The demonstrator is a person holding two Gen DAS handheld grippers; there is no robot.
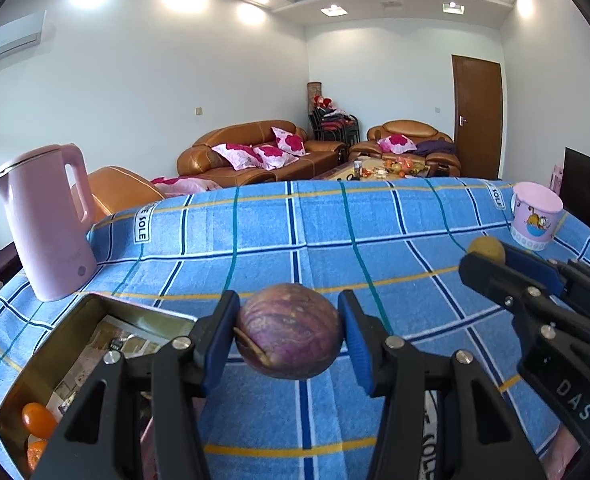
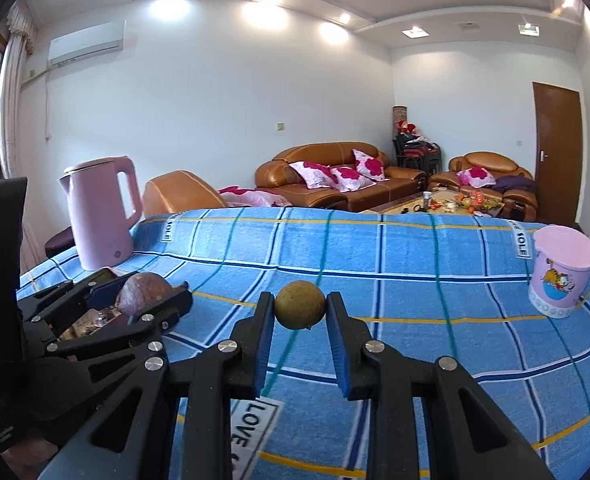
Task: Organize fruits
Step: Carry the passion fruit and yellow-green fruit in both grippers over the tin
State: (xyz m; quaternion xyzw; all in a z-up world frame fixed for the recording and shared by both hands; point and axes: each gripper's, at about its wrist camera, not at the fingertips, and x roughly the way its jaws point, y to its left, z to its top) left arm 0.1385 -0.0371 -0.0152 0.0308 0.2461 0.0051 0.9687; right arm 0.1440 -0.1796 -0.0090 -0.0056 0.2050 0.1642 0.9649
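1. Left claw (image 1: 289, 334) pinched a purple, mottled round fruit (image 1: 289, 332) across its widest part, one blue pad on each side. The fruit hung clear above the blue checked cloth (image 1: 335, 232) covering the worktop.
2. Right claw (image 2: 299, 310) was pressed tight on a small tan-brown round fruit (image 2: 299, 309), held at the very tips of its pads, also lifted off the cloth.
3. Judgement: both fruits were being carried, not set down; the side-on grips kept each round body from rolling out.
4. A gold-coloured tin box (image 1: 95, 308) sat at near left, just beside the left claw, lid off. Two orange fruits (image 1: 38, 420) lay in its near corner. Likely the destination, since fruit was already in it.
5. The purple fruit was closest to the box, slightly right of its open mouth. The tan fruit was further right, well apart from the box.
6. Other items: pink kettle (image 1: 47, 220) at far left, just behind the box; pink cartoon cup (image 1: 535, 214) at far right.
7. Obstruction: the left claw lay between the right claw and the box, so the right would probably have to wait or reach around. The kettle stood near the box's far edge.
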